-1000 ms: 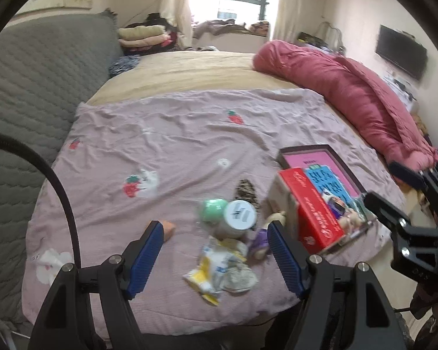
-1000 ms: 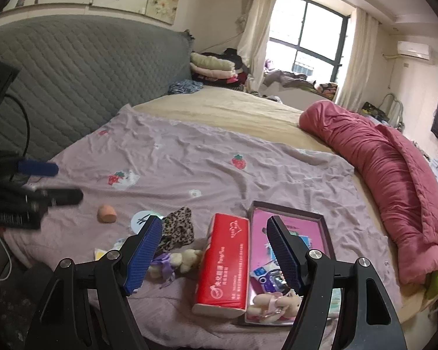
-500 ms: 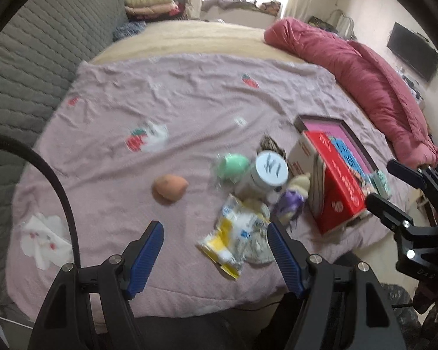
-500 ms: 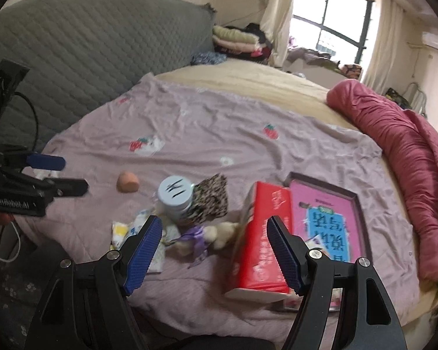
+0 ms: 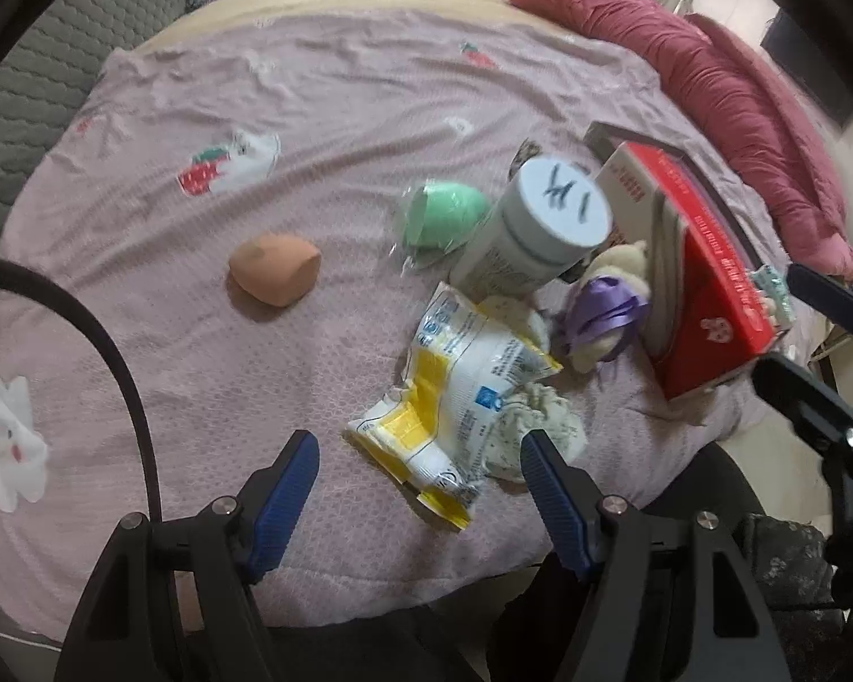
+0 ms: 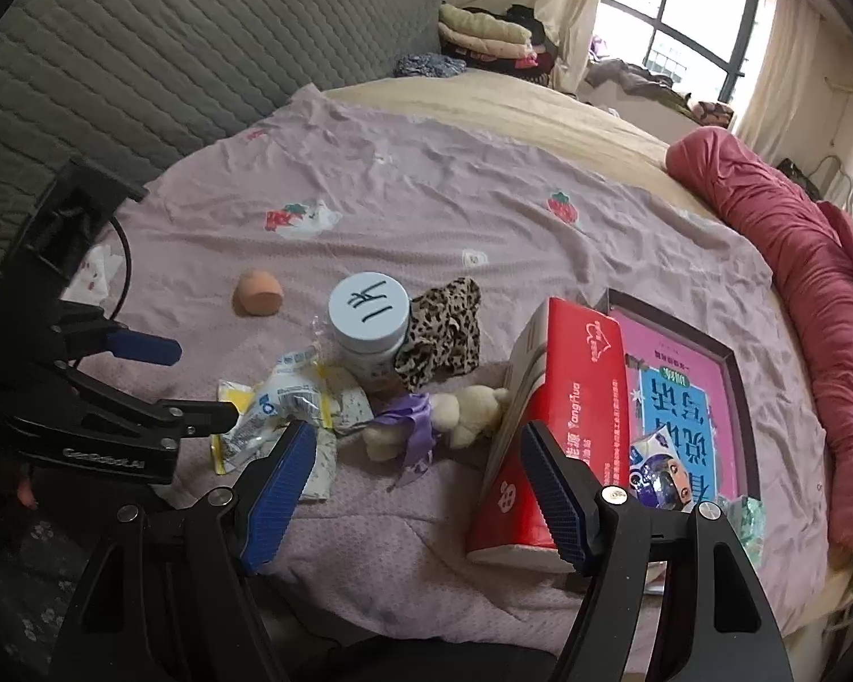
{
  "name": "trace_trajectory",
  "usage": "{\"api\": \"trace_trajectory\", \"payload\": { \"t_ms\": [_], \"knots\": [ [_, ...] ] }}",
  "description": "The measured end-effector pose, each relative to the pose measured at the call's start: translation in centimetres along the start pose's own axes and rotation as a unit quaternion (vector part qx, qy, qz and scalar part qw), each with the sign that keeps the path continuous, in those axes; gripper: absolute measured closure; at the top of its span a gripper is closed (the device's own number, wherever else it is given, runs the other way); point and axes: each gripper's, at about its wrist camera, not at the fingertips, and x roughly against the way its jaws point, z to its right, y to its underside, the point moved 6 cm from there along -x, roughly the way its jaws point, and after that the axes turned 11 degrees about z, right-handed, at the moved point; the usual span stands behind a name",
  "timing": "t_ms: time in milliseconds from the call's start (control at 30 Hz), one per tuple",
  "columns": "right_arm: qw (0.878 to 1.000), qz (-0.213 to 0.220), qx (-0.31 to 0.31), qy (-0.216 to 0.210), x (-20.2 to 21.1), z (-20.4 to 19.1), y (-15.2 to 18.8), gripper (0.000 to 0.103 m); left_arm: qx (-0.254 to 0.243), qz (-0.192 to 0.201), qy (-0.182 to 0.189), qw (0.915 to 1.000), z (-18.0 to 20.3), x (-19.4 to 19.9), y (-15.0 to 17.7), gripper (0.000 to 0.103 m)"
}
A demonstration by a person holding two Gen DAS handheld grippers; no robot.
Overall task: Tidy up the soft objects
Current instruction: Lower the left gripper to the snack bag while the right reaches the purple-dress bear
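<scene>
While both tools hang over the near edge of the bed, here is the layout:

Left tool [image 5: 418,463]: jaws spread wide, nothing between the blue pads, tipped steeply down at the pink strawberry sheet [image 5: 324,113].

Right tool [image 6: 415,454]: jaws spread as well, empty, angled down over the clutter.

Snack packet [image 5: 455,392]: yellow and white, crumpled, just ahead of the left tool and between its 2 fingers in view; it lies partly over a pale floral cloth [image 5: 540,426].

Plush toy [image 6: 460,409]: cream with a purple ribbon, lying just ahead of the right tool, touching the red tissue box [image 6: 574,398].

Orange sponge [image 5: 274,275]: ahead and to the left of the left tool, apart from the pile.

Green sponge [image 5: 446,219]: farther ahead, beside the white jar [image 5: 540,233].

Leopard scrunchie [image 6: 443,329]: beyond the plush toy, against the jar.

Picture book [image 6: 682,398]: flat, right of the tissue box.
</scene>
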Motion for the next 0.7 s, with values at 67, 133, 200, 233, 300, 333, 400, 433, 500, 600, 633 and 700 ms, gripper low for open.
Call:
{"api": "trace_trajectory", "payload": {
  "t_ms": [67, 133, 200, 233, 300, 333, 400, 433, 500, 600, 633, 700],
  "knots": [
    [1.000, -0.003, -0.005, 0.000, -0.2, 0.2, 0.2, 0.028, 0.001, -0.005, 0.004, 1.0000, 0.1, -0.7, 0.0, 0.030],
    [1.000, -0.008, -0.008, -0.003, -0.6, 0.4, 0.4, 0.028, -0.003, -0.008, 0.005, 1.0000, 0.2, -1.2, -0.2, 0.030],
    [1.000, -0.012, -0.009, -0.004, -1.0, 0.5, 0.6, 0.028, -0.008, -0.014, 0.004, 0.9999, 0.4, -1.9, -0.3, 0.030],
    [1.000, -0.016, -0.008, -0.007, -1.5, 0.5, 0.7, 0.028, -0.010, -0.014, 0.004, 0.9998, 0.5, -2.1, -0.4, 0.030],
    [1.000, -0.023, -0.003, -0.009, -2.2, 0.3, 0.9, 0.028, -0.010, -0.019, 0.004, 0.9998, 0.5, -2.7, -0.4, 0.030],
    [1.000, -0.028, 0.002, -0.012, -2.6, 0.1, 1.0, 0.028, -0.008, -0.021, 0.005, 0.9997, 0.5, -3.0, -0.5, 0.030],
    [0.999, -0.036, 0.013, -0.013, -3.4, -0.2, 1.1, 0.028, -0.002, -0.028, 0.005, 0.9996, 0.3, -3.7, -0.5, 0.030],
    [0.999, -0.040, 0.018, -0.015, -4.0, -0.3, 1.2, 0.028, 0.001, -0.030, 0.006, 0.9995, 0.2, -3.9, -0.5, 0.030],
    [0.998, -0.047, 0.030, -0.014, -4.8, -0.6, 1.3, 0.028, 0.015, -0.034, 0.017, 0.9992, -0.1, -4.4, -0.4, 0.030],
    [0.998, -0.056, 0.041, -0.011, -6.3, -0.7, 1.5, 0.028, 0.023, -0.036, 0.015, 0.9990, -0.7, -4.9, -0.4, 0.030],
    [0.997, -0.058, 0.044, -0.011, -6.7, -0.8, 1.6, 0.028, 0.028, -0.037, 0.019, 0.9988, -0.9, -5.0, -0.3, 0.030],
    [0.997, -0.057, 0.050, -0.008, -7.4, -1.0, 1.6, 0.028, 0.049, -0.039, 0.036, 0.9974, -1.4, -5.3, -0.2, 0.029]
  ]
}}
